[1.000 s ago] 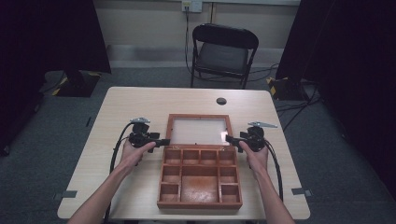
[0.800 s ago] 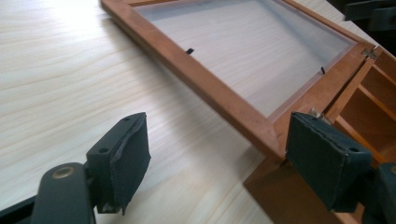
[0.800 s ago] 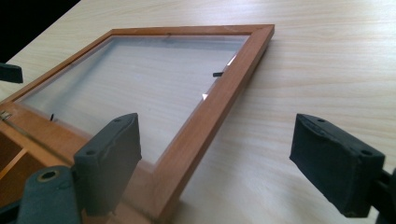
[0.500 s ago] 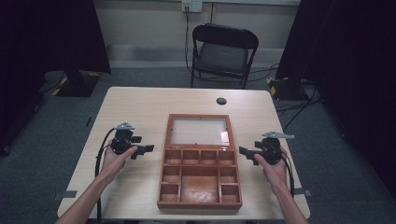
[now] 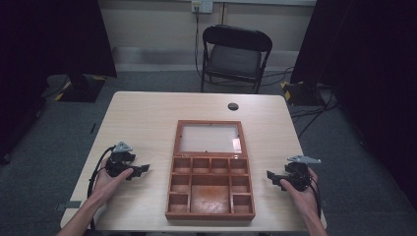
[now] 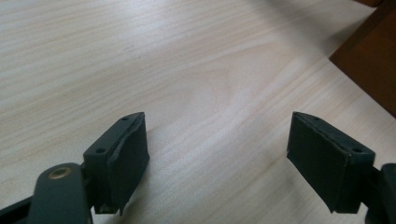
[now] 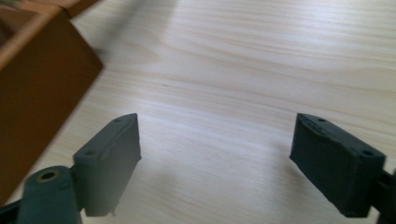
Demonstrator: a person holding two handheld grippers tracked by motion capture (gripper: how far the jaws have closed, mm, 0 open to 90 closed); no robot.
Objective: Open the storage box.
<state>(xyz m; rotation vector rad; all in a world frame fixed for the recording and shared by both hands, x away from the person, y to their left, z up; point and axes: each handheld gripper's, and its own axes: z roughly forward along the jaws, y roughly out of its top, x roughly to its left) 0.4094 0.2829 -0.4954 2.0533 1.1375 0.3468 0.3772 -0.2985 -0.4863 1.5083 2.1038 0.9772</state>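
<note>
A wooden box [image 5: 210, 186] lies open on the worktop [image 5: 147, 118]. The left claw [image 5: 143, 169] and right claw [image 5: 270, 175] flank it, well apart from it. Both gape wide, holding nothing.

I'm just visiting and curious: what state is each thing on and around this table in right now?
Box: open, compartments look empty.
Lid: laid back flat on the table.
Left gripper: open, holding nothing, beside the box.
Right gripper: open, holding nothing, beside the box.
Chair: unfolded, unoccupied.
</note>
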